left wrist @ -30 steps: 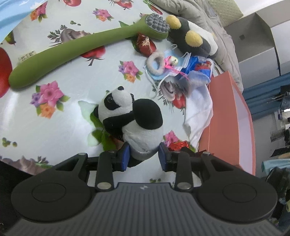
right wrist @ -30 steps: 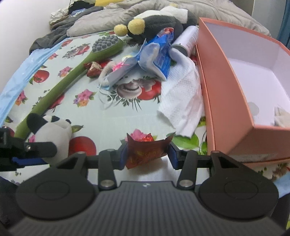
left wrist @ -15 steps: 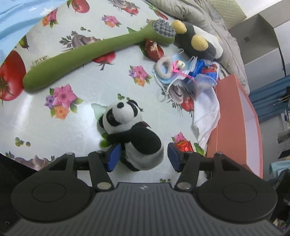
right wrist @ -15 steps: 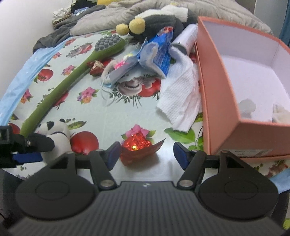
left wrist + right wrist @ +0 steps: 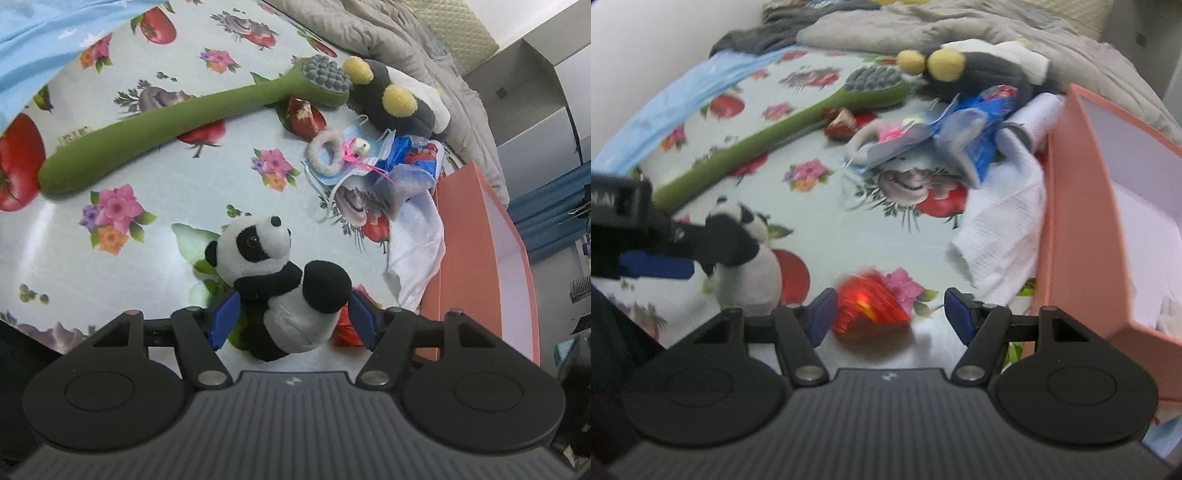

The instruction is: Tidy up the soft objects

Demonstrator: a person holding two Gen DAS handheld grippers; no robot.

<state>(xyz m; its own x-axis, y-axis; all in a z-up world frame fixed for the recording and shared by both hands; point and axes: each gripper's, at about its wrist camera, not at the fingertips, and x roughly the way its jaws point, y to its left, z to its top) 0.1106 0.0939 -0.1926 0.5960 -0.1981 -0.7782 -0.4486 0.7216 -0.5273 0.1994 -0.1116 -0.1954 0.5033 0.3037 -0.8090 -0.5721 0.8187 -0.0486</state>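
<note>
A panda plush (image 5: 280, 284) sits on the flowered tablecloth (image 5: 147, 177) between the open fingers of my left gripper (image 5: 293, 325); the pads stand beside its body without squeezing it. It also shows in the right wrist view (image 5: 746, 254). My right gripper (image 5: 890, 319) is open, with a red foil wrapper (image 5: 871, 308) lying on the cloth between its fingers. A black plush with yellow spots (image 5: 391, 99) lies at the far side, next to a long green plush brush (image 5: 177, 122).
An open orange box (image 5: 1082, 236) stands at the right, a white cloth (image 5: 1001, 225) against its wall. A pile of blue packets, a face mask and a fluffy ring (image 5: 328, 155) lies in the middle. A second red wrapper (image 5: 304, 118) lies by the brush head. Grey bedding (image 5: 923, 29) lies behind.
Both grippers opened. The left let go of the panda, which now sits upright on the cloth. The right let go of the red wrapper, which now lies on the cloth.
</note>
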